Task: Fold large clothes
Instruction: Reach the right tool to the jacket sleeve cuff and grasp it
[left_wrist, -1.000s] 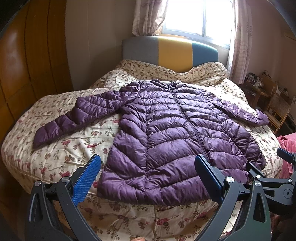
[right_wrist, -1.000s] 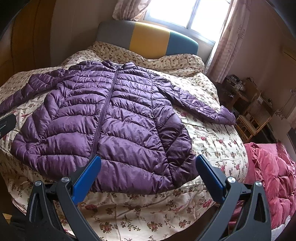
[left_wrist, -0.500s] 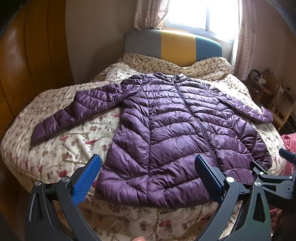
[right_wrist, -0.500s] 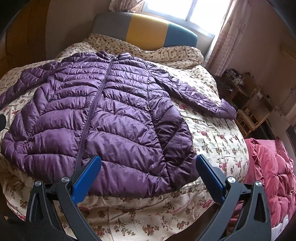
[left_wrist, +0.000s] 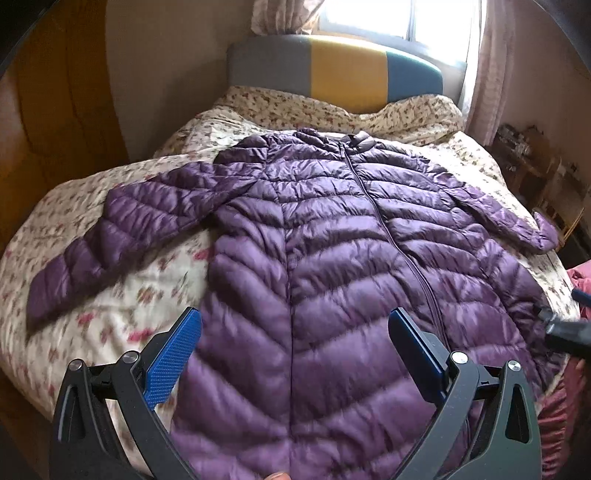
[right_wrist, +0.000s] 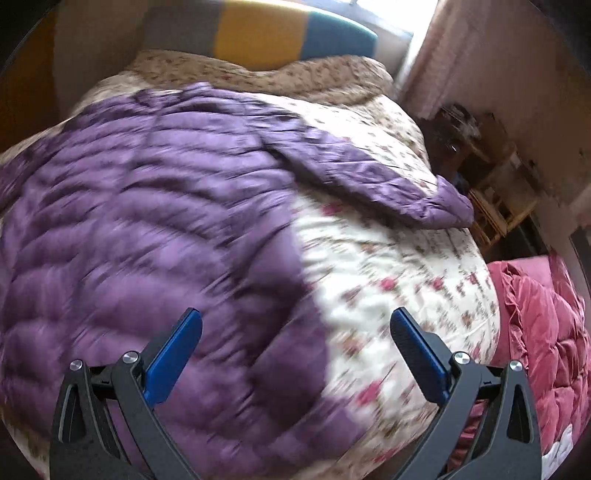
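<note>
Closest to us, the left claw (left_wrist: 293, 345) is spread wide with nothing in it, hanging over the bottom part of the coat (left_wrist: 332, 258). The right claw (right_wrist: 295, 345) is wide too and holds nothing; it hangs over the coat's right edge, where purple meets the flowery quilt (right_wrist: 388, 266). That view is blurry, so small things there are hard to make out. The coat lies flat on the bed with its front up and its zip (left_wrist: 391, 229) closed. The left sleeve (left_wrist: 122, 236) sticks out to one side and the right sleeve (right_wrist: 376, 181) sticks out to the other. No part of the coat looks folded yet, so I think the job is only at its start: both sleeves need to go in and the body needs to be folded over. Nothing sits on top of the coat, so nothing blocks the claws. The coat is puffy and shiny, so it may slip or spring back. Beside the bed on the right is a pink blanket (right_wrist: 543, 325). Farther off are wooden chairs (right_wrist: 495, 206), then the striped headboard (left_wrist: 332, 70) and the bright window (left_wrist: 369, 18).
</note>
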